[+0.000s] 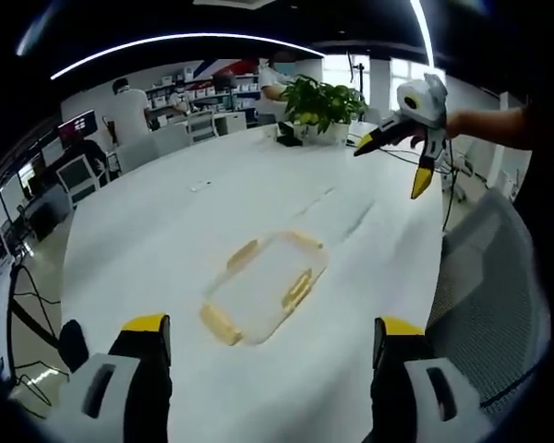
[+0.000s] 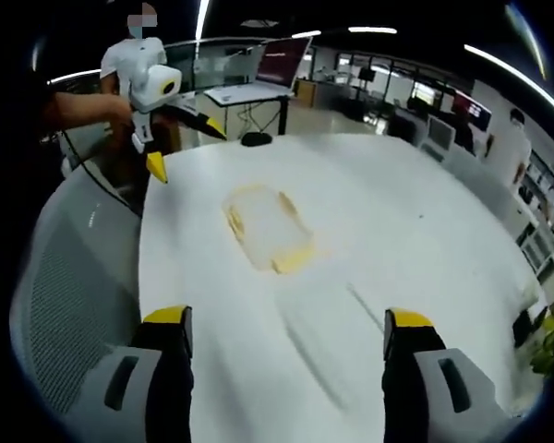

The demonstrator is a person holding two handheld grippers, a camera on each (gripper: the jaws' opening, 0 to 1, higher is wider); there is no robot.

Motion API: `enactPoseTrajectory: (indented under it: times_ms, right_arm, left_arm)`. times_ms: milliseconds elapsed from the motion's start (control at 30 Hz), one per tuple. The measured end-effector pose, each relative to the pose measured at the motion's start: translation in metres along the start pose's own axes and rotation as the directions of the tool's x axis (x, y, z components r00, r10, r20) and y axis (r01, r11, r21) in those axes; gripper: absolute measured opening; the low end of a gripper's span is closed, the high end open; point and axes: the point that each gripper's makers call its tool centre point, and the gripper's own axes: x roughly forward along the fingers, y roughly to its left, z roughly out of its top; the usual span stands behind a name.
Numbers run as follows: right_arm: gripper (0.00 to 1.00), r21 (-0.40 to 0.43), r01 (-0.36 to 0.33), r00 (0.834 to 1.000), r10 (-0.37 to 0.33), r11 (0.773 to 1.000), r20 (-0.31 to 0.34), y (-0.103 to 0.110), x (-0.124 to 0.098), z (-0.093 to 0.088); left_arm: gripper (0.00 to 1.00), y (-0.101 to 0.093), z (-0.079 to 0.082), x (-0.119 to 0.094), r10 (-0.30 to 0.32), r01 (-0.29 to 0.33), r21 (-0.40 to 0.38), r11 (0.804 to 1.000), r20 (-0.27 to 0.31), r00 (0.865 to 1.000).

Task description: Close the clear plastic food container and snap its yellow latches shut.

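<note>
Both grippers were held wide open above a white table (image 1: 166,231), gripping nothing. From the left gripper view, the left gripper (image 1: 270,337) showed its two yellow-tipped jaws rising far apart from the bottom edge, and the clear plastic food container (image 1: 263,286) lay flat on the table just beyond and between them, apart from both jaws. Its yellow latches (image 1: 298,288) stood along its edges; whether they were snapped down could not be told. The right gripper (image 1: 415,157) hung in the air at the upper right of that view, held by a hand (image 1: 415,137), its yellow-tipped jaws spread, well apart from the container. A potted plant (image 1: 321,103) stood at the table's far end. From the right gripper view, the right gripper (image 2: 289,330) likewise showed its jaws spread, with the container (image 2: 266,226) on the table (image 2: 425,231) farther off, and the left gripper (image 2: 180,143) hovered at the upper left with its jaws apart. A grey mesh chair (image 2: 78,277) stood beside the table's edge.
</note>
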Motion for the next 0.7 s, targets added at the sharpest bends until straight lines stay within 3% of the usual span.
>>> enactPoseTrajectory:
  times_ms: [700]
  right_arm:
    - [0.73, -0.122, -0.118, 0.990, 0.108, 0.985, -0.090, -0.004, 0.036, 0.012]
  left_arm:
    - [0.72, 0.017, -0.020, 0.024, -0.076, 0.082, 0.084, 0.993, -0.069, 0.995]
